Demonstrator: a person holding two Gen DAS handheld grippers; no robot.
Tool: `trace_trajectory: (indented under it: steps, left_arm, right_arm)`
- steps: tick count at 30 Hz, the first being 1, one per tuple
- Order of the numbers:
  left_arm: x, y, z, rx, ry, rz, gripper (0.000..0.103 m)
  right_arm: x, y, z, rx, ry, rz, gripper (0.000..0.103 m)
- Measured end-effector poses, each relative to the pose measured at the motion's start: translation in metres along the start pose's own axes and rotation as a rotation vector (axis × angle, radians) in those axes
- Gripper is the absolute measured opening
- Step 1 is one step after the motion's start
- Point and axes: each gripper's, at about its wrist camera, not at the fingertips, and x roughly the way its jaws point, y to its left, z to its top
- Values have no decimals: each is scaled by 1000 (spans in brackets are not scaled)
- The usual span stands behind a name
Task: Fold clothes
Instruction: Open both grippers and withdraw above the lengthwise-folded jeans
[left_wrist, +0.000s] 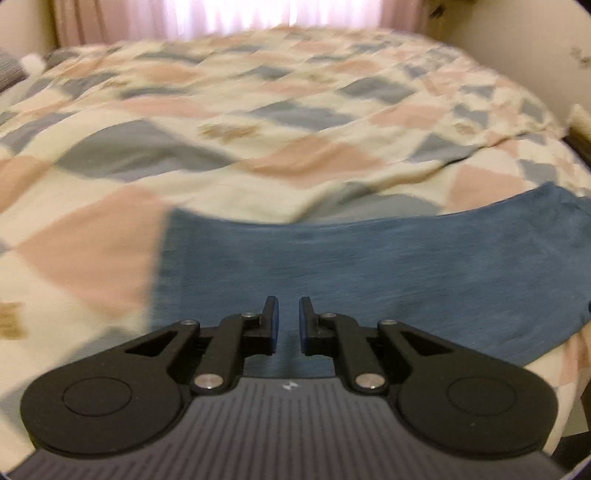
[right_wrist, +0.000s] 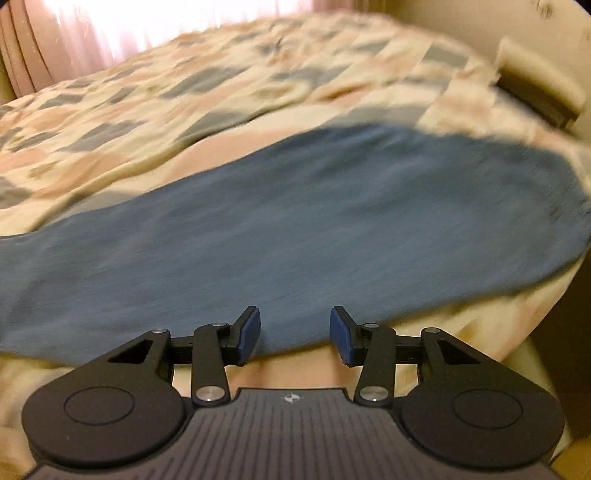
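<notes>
Both tongs fill the bottom of their views, fingers pointing out over the bed. Left tongs (left_wrist: 289, 320): blue pads a narrow gap apart, nothing between them, hovering over the blue garment (left_wrist: 369, 266). Right tongs (right_wrist: 295, 334): spread wider, also empty, sitting right at the near edge of the same garment (right_wrist: 295, 229).

Garment lies flat on the patchwork quilt (left_wrist: 221, 122), straight ahead of both tongs. From the left tongs it runs forward and off to the right, with a straight stitched hem (left_wrist: 162, 266) just to their left. From the right tongs it stretches ahead and far to both sides, tapering and rounding off at the far right. It looks laid out smooth and long, few wrinkles. Whether it is already folded once I cannot tell; both views are motion-blurred.

Handling, as a judgement: soft knit or washed-cotton cloth, light, limp, not slippery, not fragile. It will drape and sag from any pinch point, so a single grip lets the rest trail. Best holds look like the edges – the hemmed side left of the left tongs and the near edge under the right tongs – pinching through all layers. Quilt beneath is soft and rumpled – a deep pinch could grab it too.
</notes>
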Motion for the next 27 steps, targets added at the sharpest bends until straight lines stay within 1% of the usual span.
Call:
trace_trajectory:
  steps: [1, 3, 5, 7, 9, 11, 12, 17, 22, 25, 27]
  left_arm:
    - [-7, 6, 7, -7, 18, 9, 8]
    - [-25, 10, 20, -5, 43, 21, 10]
    - [-45, 7, 33, 9, 60, 28, 16]
    - [-66, -3, 39, 29, 52, 16, 30]
    - [-84, -15, 42, 55, 43, -7, 33]
    - [-96, -28, 42, 73, 46, -28, 36]
    - [-102, -34, 41, 82, 50, -42, 38]
    - [-118, -58, 32, 92, 69, -75, 38]
    - [-132, -81, 23, 104, 65, -55, 38]
    - [-143, -99, 16, 124, 61, -50, 38]
    - [-152, -110, 12, 131, 53, -47, 38]
  right_arm:
    - [-5, 12, 3, 8, 33, -1, 48]
    - [-14, 37, 9, 24, 100, -4, 53]
    - [-24, 61, 15, 41, 167, -7, 55]
    - [-36, 82, 22, 59, 216, -10, 62]
    - [-54, 92, 33, 81, 211, -16, 78]
    - [-67, 94, 37, 83, 199, -17, 85]
    - [-72, 93, 38, 81, 193, -16, 86]
    - [-101, 90, 43, 67, 159, -15, 89]
    - [-129, 87, 47, 54, 125, -13, 89]
    - [-143, 77, 39, 35, 105, -29, 89]
    - [-153, 71, 34, -1, 80, -54, 89]
